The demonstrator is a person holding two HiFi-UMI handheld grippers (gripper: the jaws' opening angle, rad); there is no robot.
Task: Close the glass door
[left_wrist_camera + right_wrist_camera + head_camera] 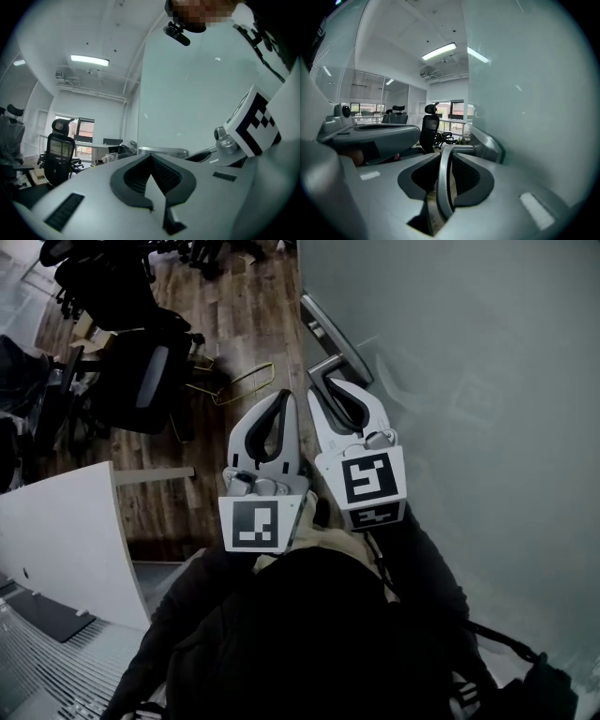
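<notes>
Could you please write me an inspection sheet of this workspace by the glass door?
Surface: brown wooden plank floor.
Job's things: frosted glass door carrying a silver metal lever handle.
Clutter: yellow wire frame on the floor.
Grippers: right hand-held gripper shut on the lever handle; left hand-held gripper shut, empty, close beside it.
Cables: nothing seen.
Surroundings: black mesh office chairs, white desk panel, ceiling strip light.
</notes>
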